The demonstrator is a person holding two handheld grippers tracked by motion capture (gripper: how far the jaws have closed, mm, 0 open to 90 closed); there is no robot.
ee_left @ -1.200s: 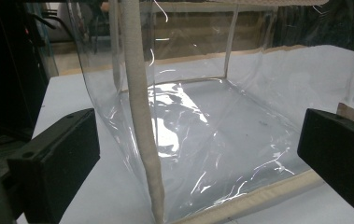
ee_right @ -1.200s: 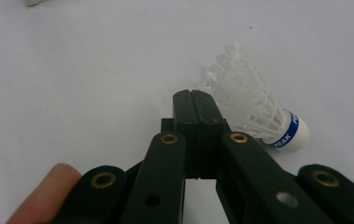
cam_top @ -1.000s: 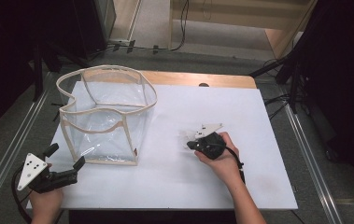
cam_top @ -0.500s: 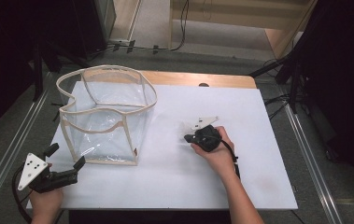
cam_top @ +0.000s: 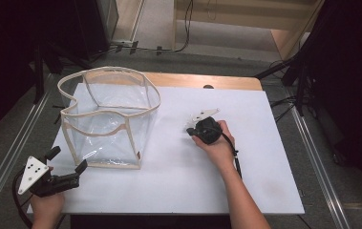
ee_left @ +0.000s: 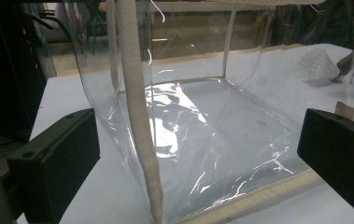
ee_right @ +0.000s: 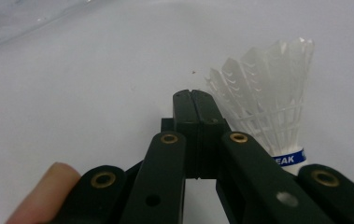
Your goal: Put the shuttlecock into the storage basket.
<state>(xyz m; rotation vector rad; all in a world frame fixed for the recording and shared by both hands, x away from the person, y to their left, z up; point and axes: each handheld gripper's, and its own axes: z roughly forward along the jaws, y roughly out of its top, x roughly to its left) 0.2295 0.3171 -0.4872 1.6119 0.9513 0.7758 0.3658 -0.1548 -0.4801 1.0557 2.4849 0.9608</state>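
Observation:
A clear plastic bag [cam_top: 107, 119] with cream trim stands open-topped on the left of the white table [cam_top: 264, 157]. My left gripper [cam_top: 67, 161] waits open at the bag's near left corner, and its jaws frame the corner seam of the bag [ee_left: 139, 116] without touching it. My right gripper [cam_top: 192, 130] lies low on the table's middle with its jaws pressed together and nothing between them. A white feather shuttlecock [ee_right: 268, 107] with a blue band rests just to the right of the right gripper [ee_right: 195, 100]. The shuttlecock [ee_left: 322, 63] is also seen through the bag.
A wooden strip [cam_top: 202, 81] runs along the table's far edge. Metal rails [cam_top: 317, 157] flank the table on both sides. Black stands and cables sit on the floor beyond.
The right hand and its gripper have slid across the table, away from the person and a little left toward the bag. The left gripper and the bag have stayed put.

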